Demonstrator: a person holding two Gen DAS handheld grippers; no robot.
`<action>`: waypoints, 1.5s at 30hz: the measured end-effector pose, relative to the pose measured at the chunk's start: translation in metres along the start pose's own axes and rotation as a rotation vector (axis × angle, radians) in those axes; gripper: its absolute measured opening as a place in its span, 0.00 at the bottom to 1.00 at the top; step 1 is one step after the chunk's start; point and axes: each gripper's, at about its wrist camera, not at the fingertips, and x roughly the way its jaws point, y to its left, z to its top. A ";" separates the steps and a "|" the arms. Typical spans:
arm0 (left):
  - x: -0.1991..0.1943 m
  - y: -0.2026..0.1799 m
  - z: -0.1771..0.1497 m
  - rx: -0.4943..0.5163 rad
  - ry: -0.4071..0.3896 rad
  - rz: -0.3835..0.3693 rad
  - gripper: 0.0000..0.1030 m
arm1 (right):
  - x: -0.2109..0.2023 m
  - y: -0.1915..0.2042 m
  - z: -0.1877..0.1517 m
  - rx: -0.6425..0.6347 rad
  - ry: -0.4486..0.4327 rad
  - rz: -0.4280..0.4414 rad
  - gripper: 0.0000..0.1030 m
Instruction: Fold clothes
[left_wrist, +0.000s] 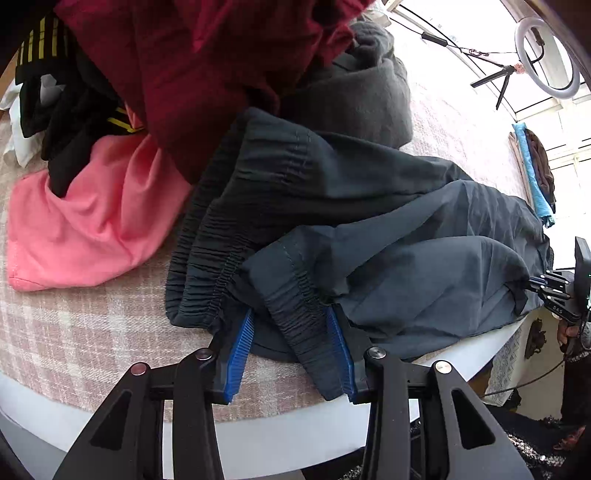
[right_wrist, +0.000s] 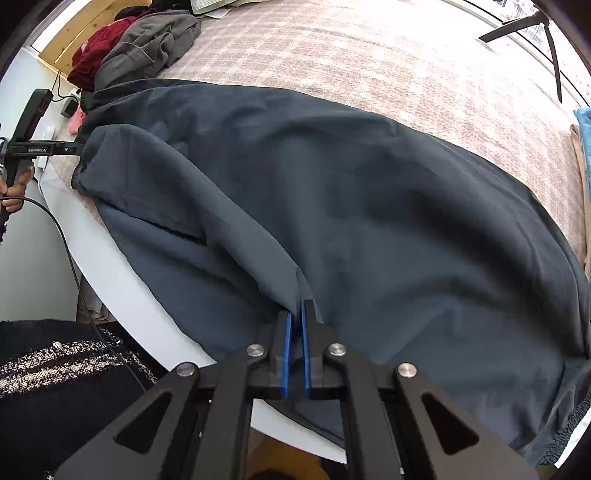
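One pair of dark trousers (right_wrist: 351, 206) lies stretched along the near edge of the bed (right_wrist: 369, 55), with a layer doubled over toward you and both ends in your grip. The likeliest trouble is at your left gripper (left_wrist: 291, 350): its jaws stand well apart, with a gathered elastic band lying between the blue pads (left_wrist: 242, 343) but not pinched, so if you lift or pull now that end may simply slide out and the fold will skew. Your right gripper (right_wrist: 295, 325) has its jaws almost together, clamped on a thin ridge of fabric at the near side; that bite looks shallow, and a hard tug could strip it free or drag only the top layer. Part of the cloth also hangs off the near edge, so slack could pull it toward the floor. To the far left sits a heap: a pink garment (left_wrist: 85, 229), a maroon garment (left_wrist: 207, 66) and a grey garment (left_wrist: 362, 96), close enough to snag on the waistband.
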 end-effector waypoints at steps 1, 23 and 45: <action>0.002 0.000 0.000 -0.004 0.003 -0.013 0.30 | 0.001 0.000 0.000 -0.001 0.001 -0.006 0.05; -0.053 -0.005 0.037 0.157 -0.068 0.214 0.07 | -0.021 0.031 -0.042 0.005 0.003 0.071 0.06; -0.028 0.032 -0.023 0.078 -0.157 0.024 0.32 | 0.000 0.310 0.217 -0.576 -0.264 0.182 0.40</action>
